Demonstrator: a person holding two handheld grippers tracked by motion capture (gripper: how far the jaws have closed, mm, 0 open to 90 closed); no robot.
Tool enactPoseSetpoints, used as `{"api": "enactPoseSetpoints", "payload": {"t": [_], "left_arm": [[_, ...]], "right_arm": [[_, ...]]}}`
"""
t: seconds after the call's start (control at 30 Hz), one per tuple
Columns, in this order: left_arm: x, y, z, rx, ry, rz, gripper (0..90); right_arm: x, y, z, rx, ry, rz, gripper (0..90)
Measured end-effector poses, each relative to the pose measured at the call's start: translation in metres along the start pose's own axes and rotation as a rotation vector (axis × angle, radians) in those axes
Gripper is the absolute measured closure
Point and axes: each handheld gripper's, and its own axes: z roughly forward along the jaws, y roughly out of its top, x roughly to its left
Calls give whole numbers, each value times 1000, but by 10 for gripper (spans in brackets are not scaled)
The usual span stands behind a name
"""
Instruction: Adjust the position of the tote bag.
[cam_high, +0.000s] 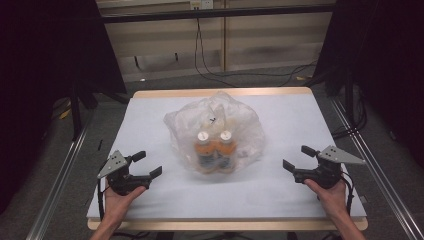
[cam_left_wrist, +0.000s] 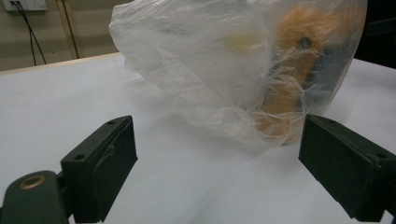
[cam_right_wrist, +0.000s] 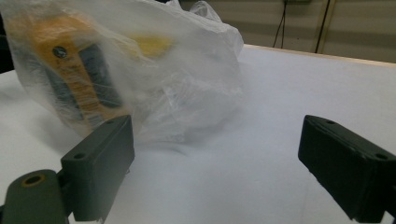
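Each black hand-held gripper (cam_high: 145, 163) (cam_high: 295, 159) has blocky jaws (screw holes visible), a grey triangular plate and trailing cable.

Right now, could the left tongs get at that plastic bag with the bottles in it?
Probably yes. The left tongs stand open, apart from the plastic bag, with bare table between them. The two orange bottles lie wrapped inside, so the tongs would meet plastic first.

A crumpled clear plastic bag (cam_high: 215, 131) sits mid-table, holding two orange bottles (cam_high: 215, 150) (white-capped, side by side).
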Motion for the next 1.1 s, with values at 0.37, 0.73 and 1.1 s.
{"api": "enactPoseSetpoints", "payload": {"t": [0.37,0.73,1.1], "left_arm": [[-3,1,2,4,-9,14,108],[-5,5,9,47,-38,40,142],[-6,28,18,42,-64,89,234]], "right_arm": [[0,-1,-1,-4,16,-22,115],[10,10,9,18,53,-75,137],[22,36,25,43,147,-76,256]]}}
